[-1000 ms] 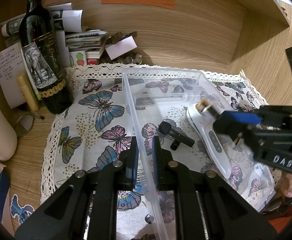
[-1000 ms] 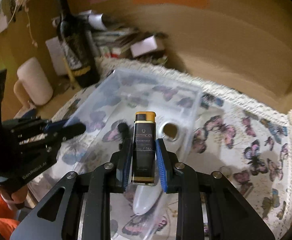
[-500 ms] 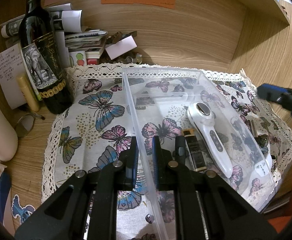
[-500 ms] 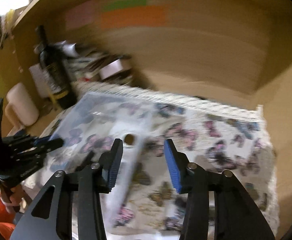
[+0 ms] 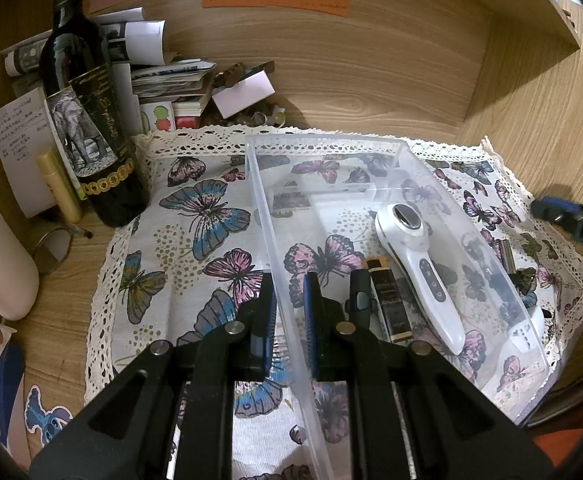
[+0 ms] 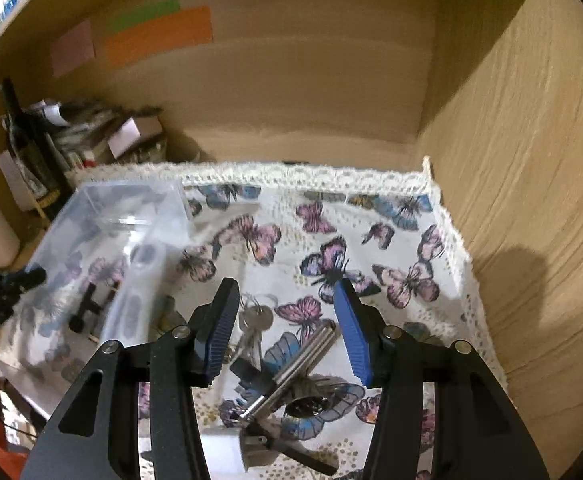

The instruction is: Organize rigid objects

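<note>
The metal rod (image 6: 299,364) between the right gripper's (image 6: 287,328) blades looks the likeliest next pick. It is a slim, shiny, ridged steel cylinder lying slantwise on the butterfly cloth (image 6: 371,216), low in the middle of the right wrist view. It is probably stiff, fairly light and slippery, apt to roll or twist, so a hold across its middle seems safest. Just to its upper left lies a bunch of keys (image 6: 255,320), loose and jangly, best taken by the flat heads.

The right gripper's jaws are opening, with nothing pressed between the pads.

In the left wrist view the left gripper (image 5: 289,312) is clamped shut on the near wall of the clear plastic box (image 5: 331,140). Inside lie a white handheld device (image 5: 419,268), a black lighter (image 5: 389,300) and a small black part (image 5: 359,292).
</note>
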Tool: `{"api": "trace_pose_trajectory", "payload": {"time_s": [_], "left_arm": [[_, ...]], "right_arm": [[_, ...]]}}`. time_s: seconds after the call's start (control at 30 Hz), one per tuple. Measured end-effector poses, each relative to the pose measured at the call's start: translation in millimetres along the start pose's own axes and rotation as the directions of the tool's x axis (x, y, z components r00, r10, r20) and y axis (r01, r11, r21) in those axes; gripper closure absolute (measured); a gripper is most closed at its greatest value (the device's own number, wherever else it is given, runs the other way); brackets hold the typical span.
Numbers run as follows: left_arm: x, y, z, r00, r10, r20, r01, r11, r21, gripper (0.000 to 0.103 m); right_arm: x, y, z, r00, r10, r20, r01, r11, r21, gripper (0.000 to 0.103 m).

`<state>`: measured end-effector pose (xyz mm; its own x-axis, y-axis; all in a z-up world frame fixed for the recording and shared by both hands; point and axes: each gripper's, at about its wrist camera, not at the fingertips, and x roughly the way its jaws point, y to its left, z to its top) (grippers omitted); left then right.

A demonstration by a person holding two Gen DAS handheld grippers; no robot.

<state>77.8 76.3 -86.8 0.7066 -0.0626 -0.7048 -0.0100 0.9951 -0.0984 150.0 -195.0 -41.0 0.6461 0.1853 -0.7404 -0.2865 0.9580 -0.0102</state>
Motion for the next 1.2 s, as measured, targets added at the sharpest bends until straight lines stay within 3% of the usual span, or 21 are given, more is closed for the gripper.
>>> {"api": "trace_pose_trajectory", "payload": {"time_s": [0.13,0.3,0.47,0.5,0.57,0.77,0.8,0.83,1.07,1.2], "left_arm": [[-1.3,2.6,-0.6,1.0,-0.007,-0.001,0.007,1.0,-0.006,0.091],[-1.9,2.9,-1.7,1.0,-0.01,0.0,0.01,1.0,0.005,0.091],[-1.8,5.0,-1.6,1.0,-0.031,0.002,0.031,0.999,-0.013,0.091],[-1.9,5.7,-1.4,0.999,-0.036,0.002,0.037,0.999,-0.017,0.091],[-2.5,6.5,-1.0,0.999,-0.04,0.005,0.04,0.999,-0.018,0.091],[-1.7,5.2,-0.8,0.999,-0.041,0.004,0.041,0.999,-0.014,0.091],[-1.3,4.7,-0.5,0.999,-0.04,0.002,0.04,0.999,-0.013,0.091],[-1.1,4.3,-0.4,0.999,-0.038,0.002,0.038,0.999,-0.012,0.091],[-0.8,3.3,-0.3,0.999,-0.034,0.002,0.034,0.999,-0.009,0.091],[-0.8,3.5,-0.1,0.999,-0.036,0.003,0.036,0.999,-0.009,0.091]], "right_arm": [[29.0,3.0,-7.3,0.996,0.035,-0.086,-0.035,0.999,0.001,0.057],[63.4,13.9,-16.6,0.975,0.078,-0.207,-0.086,0.996,-0.032,0.057],[86.8,24.8,-22.3,0.958,0.049,-0.283,-0.076,0.994,-0.083,0.057],[86.4,25.4,-22.3,0.961,0.045,-0.274,-0.072,0.994,-0.087,0.059],[84.3,25.9,-21.6,0.963,0.041,-0.268,-0.067,0.994,-0.089,0.079],[76.6,23.4,-21.8,0.972,0.039,-0.234,-0.053,0.997,-0.054,0.081],[76.8,23.9,-19.1,0.974,0.042,-0.224,-0.054,0.997,-0.048,0.083],[73.4,22.5,-18.4,0.976,0.048,-0.212,-0.058,0.997,-0.041,0.096],[44.0,18.7,-6.3,0.993,0.035,-0.115,-0.039,0.999,-0.029,0.097],[43.3,15.4,-6.2,0.991,0.045,-0.123,-0.048,0.999,-0.023,0.097]]}}
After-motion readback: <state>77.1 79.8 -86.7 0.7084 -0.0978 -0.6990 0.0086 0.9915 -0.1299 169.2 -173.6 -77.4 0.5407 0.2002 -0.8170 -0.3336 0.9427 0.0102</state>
